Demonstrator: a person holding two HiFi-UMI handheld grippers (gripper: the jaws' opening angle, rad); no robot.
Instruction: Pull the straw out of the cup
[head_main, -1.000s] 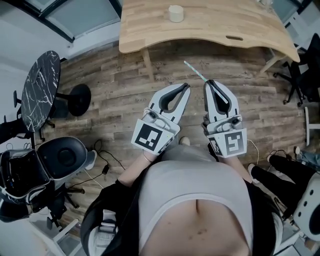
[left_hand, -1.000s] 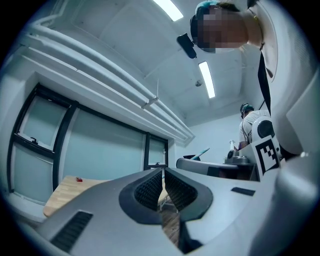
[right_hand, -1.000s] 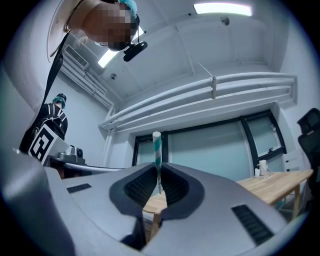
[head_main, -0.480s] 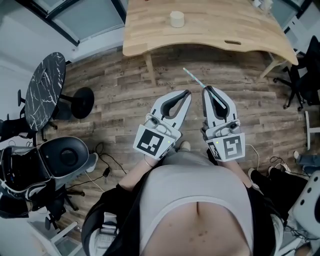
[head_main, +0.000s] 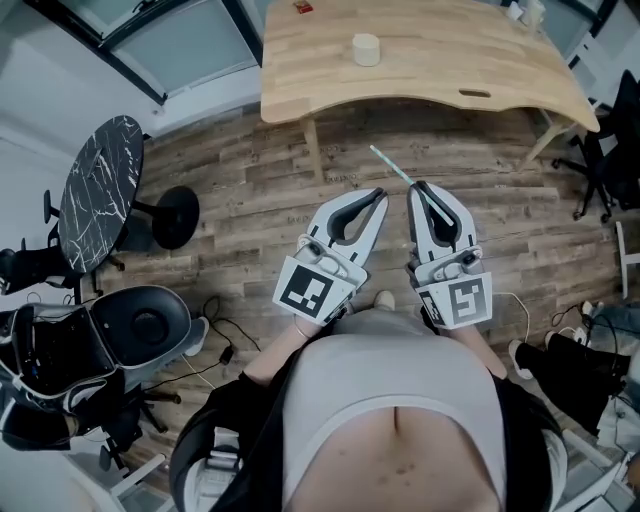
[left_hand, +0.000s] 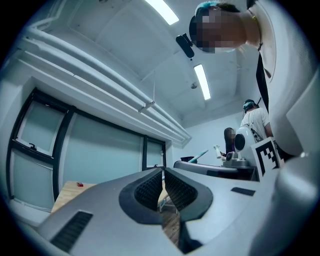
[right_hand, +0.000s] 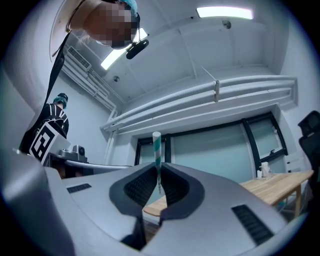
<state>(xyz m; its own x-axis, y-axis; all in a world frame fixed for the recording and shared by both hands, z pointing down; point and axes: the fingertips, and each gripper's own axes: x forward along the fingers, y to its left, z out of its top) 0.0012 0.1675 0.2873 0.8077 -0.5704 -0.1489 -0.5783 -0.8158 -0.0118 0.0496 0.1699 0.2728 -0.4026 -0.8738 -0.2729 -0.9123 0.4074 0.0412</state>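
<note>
A pale paper cup (head_main: 366, 49) stands on the wooden table (head_main: 430, 75) at the top of the head view, with no straw in it. The teal-and-white striped straw (head_main: 390, 165) is in the air over the floor, well short of the table. My right gripper (head_main: 418, 187) is shut on its lower end. In the right gripper view the straw (right_hand: 156, 150) sticks up from between the closed pads. My left gripper (head_main: 379, 194) hangs beside the right one, shut with nothing in it. Its fingertips (left_hand: 159, 176) meet, and the straw's tip (left_hand: 200, 155) shows beyond them.
A round black marble table (head_main: 95, 190) and a black office chair (head_main: 135, 320) stand at the left, with cables on the wood floor. Another chair (head_main: 610, 130) is at the right. A small red item (head_main: 302, 7) and a bottle (head_main: 533, 10) sit on the wooden table.
The head view has shifted, so the table and cup sit lower and further right in the picture. Both grippers kept their pose side by side, and the straw stayed in the right one.
</note>
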